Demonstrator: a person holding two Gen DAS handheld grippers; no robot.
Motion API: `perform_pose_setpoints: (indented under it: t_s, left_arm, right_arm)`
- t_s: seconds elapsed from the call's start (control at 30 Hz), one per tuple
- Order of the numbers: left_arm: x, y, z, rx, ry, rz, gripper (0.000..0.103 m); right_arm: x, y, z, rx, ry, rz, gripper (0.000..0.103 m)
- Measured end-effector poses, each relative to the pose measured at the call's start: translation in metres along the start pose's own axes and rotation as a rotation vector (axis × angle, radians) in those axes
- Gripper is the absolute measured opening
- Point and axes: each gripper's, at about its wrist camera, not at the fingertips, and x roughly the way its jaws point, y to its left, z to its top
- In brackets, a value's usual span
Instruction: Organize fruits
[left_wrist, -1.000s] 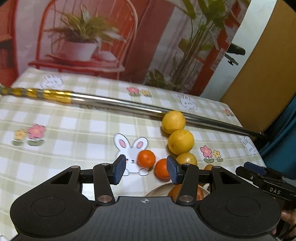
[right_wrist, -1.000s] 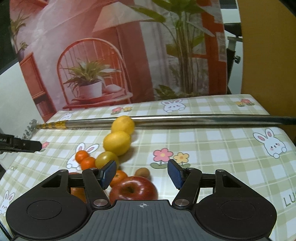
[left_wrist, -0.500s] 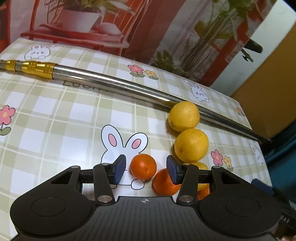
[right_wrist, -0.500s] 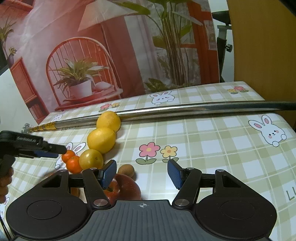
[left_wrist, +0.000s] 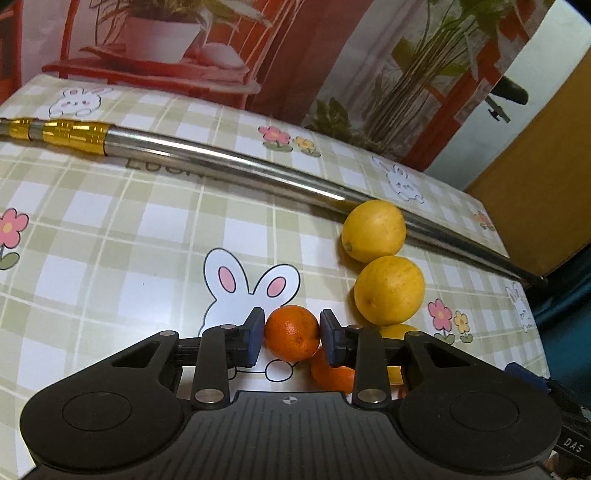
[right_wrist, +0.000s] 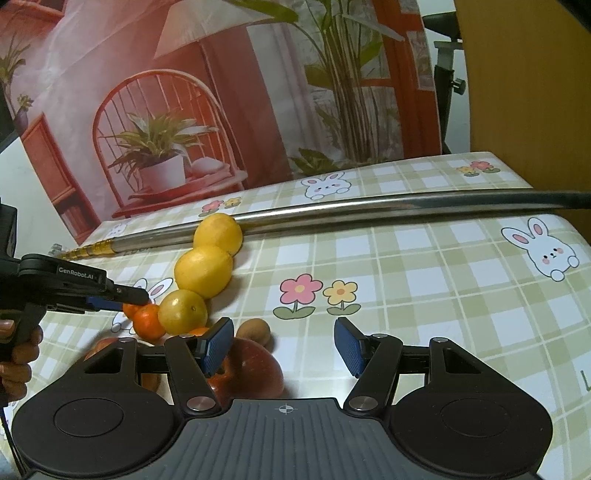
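Having just been closed, the jaws of the left gripper (left_wrist: 291, 334) are seen pressed on both sides of a small orange (left_wrist: 291, 333) resting on the counter (left_wrist: 110, 236), while the right gripper (right_wrist: 283, 345) is held apart and empty above a red apple (right_wrist: 251, 369).

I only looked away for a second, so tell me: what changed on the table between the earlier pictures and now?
The left tongs came down over the small orange, and their jaws have just been closing; the pads now press on its two sides. The right tongs hardly moved and stay open above the red apple. The lemons, the metal pole and the other fruit lie as before.
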Motion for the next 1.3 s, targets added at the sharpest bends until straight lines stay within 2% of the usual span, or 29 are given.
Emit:
perform_pose_setpoints:
  t_s: [0.3, 0.67, 0.83, 1.3]
  left_arm:
    - [-0.040, -0.011, -0.016, 0.080, -0.070, -0.017, 0.034]
    - [-0.082, -0.003, -0.049, 0.080, -0.102, -0.051, 0.034]
    - [-0.083, -0.005, -0.061, 0.113, -0.084, -0.055, 0.034]
    - [-0.067, -0.009, -0.068, 0.144, -0.045, -0.060, 0.034]
  right_arm:
    - [-0.003, 0.010, -0.002, -0.008, 0.003, 0.028, 0.059]
    - [0.004, 0.027, -0.012, -0.029, 0.045, 0.063, 0.064]
    - [0.009, 0.031, -0.017, -0.040, 0.070, 0.054, 0.068]
    - [0.010, 0.030, -0.020, -0.045, 0.064, 0.054, 0.066]
